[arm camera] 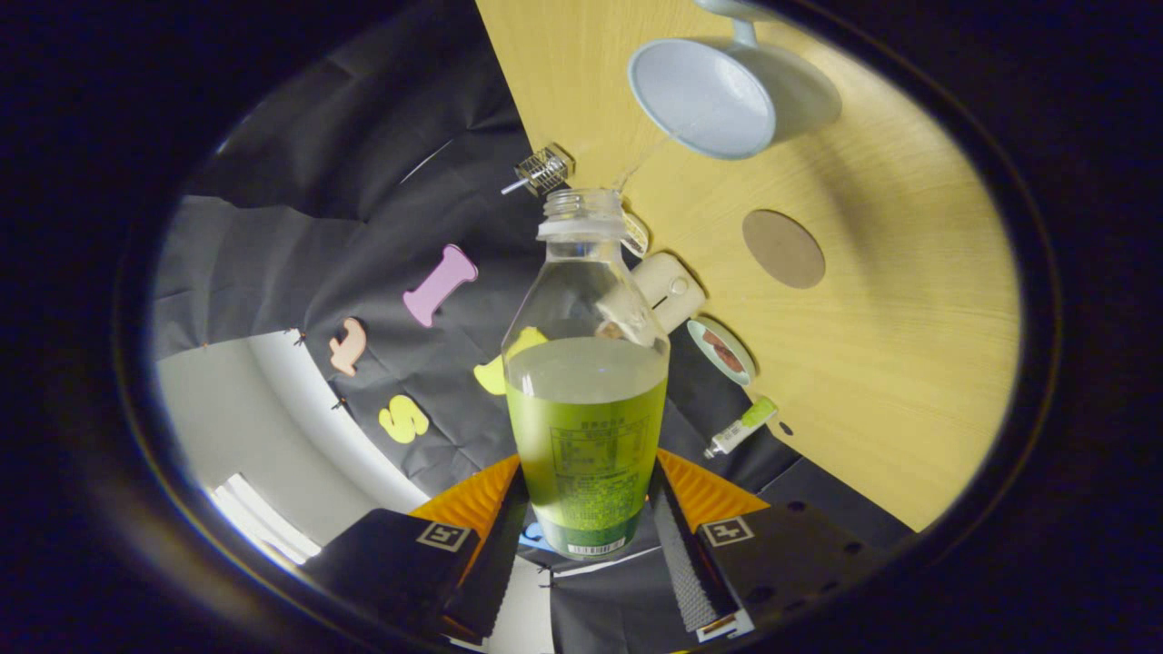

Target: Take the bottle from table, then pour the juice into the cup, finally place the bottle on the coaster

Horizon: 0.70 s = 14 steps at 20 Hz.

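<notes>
The wooden tabletop (pixel 890 381) appears rolled sideways, so the pouring step seems to be in hand. The hand-held gripper (pixel 589 522) is clamped on the lower body of the juice bottle (pixel 586 400), one finger on each side. The bottle is uncapped and about half full. Its mouth points toward the pale cup (pixel 727 95) beyond it, and a thin stream seems to run to the cup's rim. The round coaster (pixel 783 249) lies bare near the cup. Next, presumably: level the bottle, then carry it to the coaster.
</notes>
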### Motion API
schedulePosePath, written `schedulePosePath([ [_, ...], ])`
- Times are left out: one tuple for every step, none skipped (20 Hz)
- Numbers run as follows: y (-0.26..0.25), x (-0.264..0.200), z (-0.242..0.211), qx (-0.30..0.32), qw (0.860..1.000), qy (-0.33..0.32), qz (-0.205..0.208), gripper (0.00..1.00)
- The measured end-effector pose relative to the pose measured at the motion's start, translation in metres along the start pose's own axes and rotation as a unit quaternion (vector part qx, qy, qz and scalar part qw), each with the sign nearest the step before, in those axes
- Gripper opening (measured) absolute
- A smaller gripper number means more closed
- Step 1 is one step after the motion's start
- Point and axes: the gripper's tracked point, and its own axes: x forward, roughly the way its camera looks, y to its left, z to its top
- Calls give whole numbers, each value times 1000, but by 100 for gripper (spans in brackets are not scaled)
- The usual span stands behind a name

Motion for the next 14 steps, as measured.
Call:
schedulePosePath([
  [0,0,1,2,1000,-1,2,77],
  [1,0,2,3,1000,-2,3,77],
  [-1,1,2,2,1000,-3,-1,77],
  [-2,0,1,2,1000,-2,-2,77],
  [-1,1,2,0,1000,-3,-2,77],
  [-2,0,2,-5,1000,-2,-1,77],
  [-1,-1,2,-17,1000,0,-3,77],
  [-6,0,1,-30,999,0,-12,77],
  [-12,0,2,-46,999,0,-23,77],
  [-15,-2,1,-61,998,3,-31,77],
  [-18,-4,1,-73,997,4,-34,77],
  [-19,-8,1,-87,996,6,-35,77],
  [-22,-10,1,-101,994,6,-38,77],
  [-28,-12,0,-125,991,8,-43,77],
])
